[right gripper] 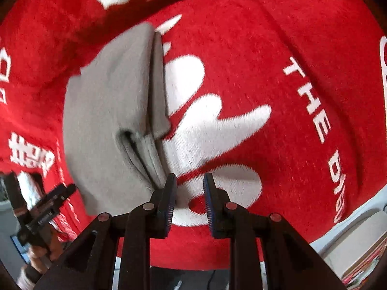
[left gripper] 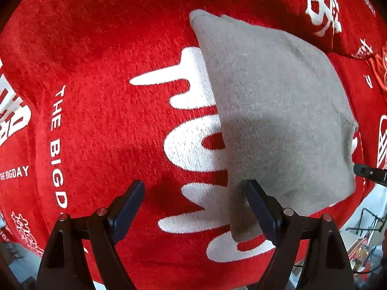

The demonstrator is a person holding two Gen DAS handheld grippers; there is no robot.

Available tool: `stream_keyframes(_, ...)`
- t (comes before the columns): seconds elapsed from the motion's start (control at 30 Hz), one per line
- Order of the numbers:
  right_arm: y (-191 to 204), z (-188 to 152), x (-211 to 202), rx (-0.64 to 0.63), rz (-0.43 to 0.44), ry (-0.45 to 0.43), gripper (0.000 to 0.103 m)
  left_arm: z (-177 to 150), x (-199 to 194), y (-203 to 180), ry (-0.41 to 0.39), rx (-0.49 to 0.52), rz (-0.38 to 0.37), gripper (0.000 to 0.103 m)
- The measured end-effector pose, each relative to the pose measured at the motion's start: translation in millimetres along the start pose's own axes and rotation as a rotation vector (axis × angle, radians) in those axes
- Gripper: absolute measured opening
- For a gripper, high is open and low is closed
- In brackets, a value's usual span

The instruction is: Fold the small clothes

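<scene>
1. Red plush blanket (left gripper: 96, 72) with white woven lettering and large white characters covers the whole work surface; what lies under it does not show.
2. Room shows only at the lower edges: pale floor, a dark wire rack (left gripper: 370, 220), cluttered coloured items, all blurred.
3. Grey knit garment (left gripper: 278, 111) lies folded on the blanket, over the big white characters; layered edges visible in the right wrist view (right gripper: 150, 149).
4. Left gripper (left gripper: 196, 207): fingers wide apart, nothing between the pads; one finger overlaps the garment's near corner in view.
5. Right gripper (right gripper: 189, 193): fingers narrowly apart, nothing held; garment edge just beside the left-hand finger.
6. No containers seen.
</scene>
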State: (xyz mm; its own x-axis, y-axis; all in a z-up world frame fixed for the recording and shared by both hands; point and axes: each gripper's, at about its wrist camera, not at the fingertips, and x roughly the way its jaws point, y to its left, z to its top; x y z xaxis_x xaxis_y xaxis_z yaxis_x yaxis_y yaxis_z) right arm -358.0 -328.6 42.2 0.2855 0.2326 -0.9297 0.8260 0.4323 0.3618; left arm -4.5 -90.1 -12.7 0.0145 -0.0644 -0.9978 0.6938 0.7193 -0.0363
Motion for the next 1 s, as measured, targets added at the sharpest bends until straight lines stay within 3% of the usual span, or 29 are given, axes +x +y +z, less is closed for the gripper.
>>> stream_keyframes(0.07,4,5,-8,0.006,0.074,-0.034,0.034,4,-4,0,-0.005,-0.009,0.005,0.086)
stream_keyframes(0.1,8,9,-10,0.003,0.105,-0.048,0.047,6,-5,0,-0.008,-0.011,0.007,0.086)
stream_keyframes(0.17,16,15,-13,-0.018,0.123,-0.075,0.053,10,-9,4,-0.014,-0.017,0.011,0.086)
stream_keyframes(0.27,33,29,-7,-0.072,0.077,-0.078,0.053,23,-14,-3,-0.026,-0.031,0.013,0.086)
stream_keyframes(0.47,44,40,23,-0.189,-0.113,-0.014,0.054,25,-14,-6,-0.042,-0.055,0.019,0.086)
stream_keyframes(0.87,14,42,-5,-0.105,0.012,-0.017,0.058,27,-8,-4,-0.036,-0.072,0.015,0.086)
stream_keyframes(1.0,8,47,-5,-0.084,0.012,-0.007,0.059,28,-8,-5,-0.036,-0.069,0.015,0.086)
